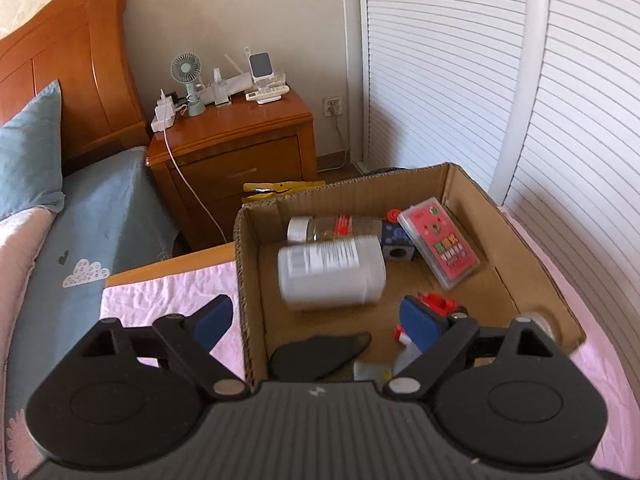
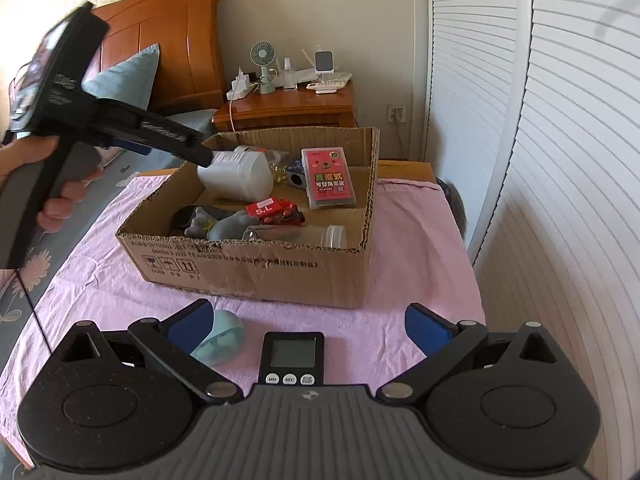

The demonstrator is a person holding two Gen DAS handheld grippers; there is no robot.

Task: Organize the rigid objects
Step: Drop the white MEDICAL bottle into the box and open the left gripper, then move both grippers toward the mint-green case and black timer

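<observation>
Currently one cardboard box [image 2: 256,268] sits on the pink cloth [image 2: 420,248] covering the table. Left gripper [image 1: 316,316] hangs over the box's left wall, jaws spread wide, nothing between the blue pads [image 1: 420,324]. In the right wrist view the left gripper [image 2: 200,152] reaches in from the left, its tip against or just above the white bottle [image 2: 240,178]; contact cannot be confirmed.

Box contents, counted:
- 1 white bottle [image 1: 332,274], lying on its side, blurred in the left view.
- 1 clear jar with white lid [image 1: 332,228], on its side behind the white bottle.
- 1 red card case [image 1: 440,248], leaning against the far right wall.
- 1 small dark blue block with a round hole [image 1: 396,246], between jar and card case.
- 1 red toy vehicle [image 2: 276,212], near the middle.
- 1 grey soft toy [image 2: 224,224], against the near wall.
- 1 second clear jar [image 2: 324,236], on its side in the near right corner.

Right gripper [image 2: 308,332] is low over the cloth in front of the box, jaws spread, holding nothing. Between its fingers: 1 black digital timer [image 2: 291,356]. Beside the left finger: 1 pale green egg-shaped object [image 2: 224,340].

Background: 1 wooden nightstand [image 1: 240,148], 1 small green fan [image 1: 187,80].
</observation>
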